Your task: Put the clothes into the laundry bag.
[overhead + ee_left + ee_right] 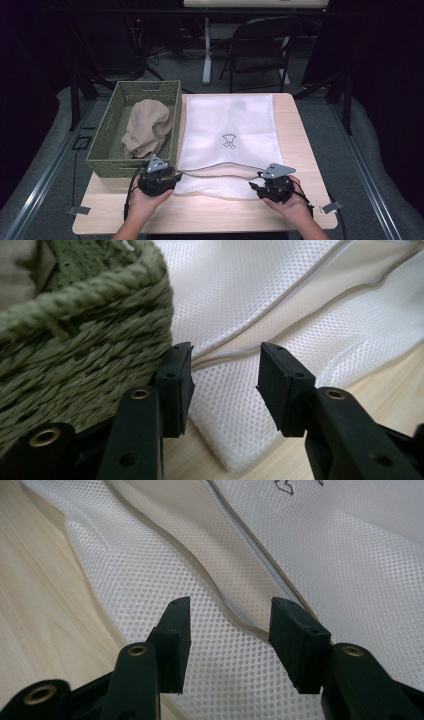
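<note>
Working surface: we take the white mesh bag (pixel 227 132) as our landmark — it lies flat on the wooden table (pixel 200 215), its open near edge facing us.
Basket: the green woven basket (pixel 107 150) sits just left of the bag, touching its side, with a beige cloth (pixel 147 127) bundled inside.
Left gripper: our left gripper (pixel 225 375) is at the bag's near left corner, beside the basket; jaws parted, the mesh and its trim between them, pads not pressing.
Right gripper: our right gripper (pixel 230 625) is at the bag's near right edge — jaws apart over the mesh and the trim, nothing clamped.
</note>
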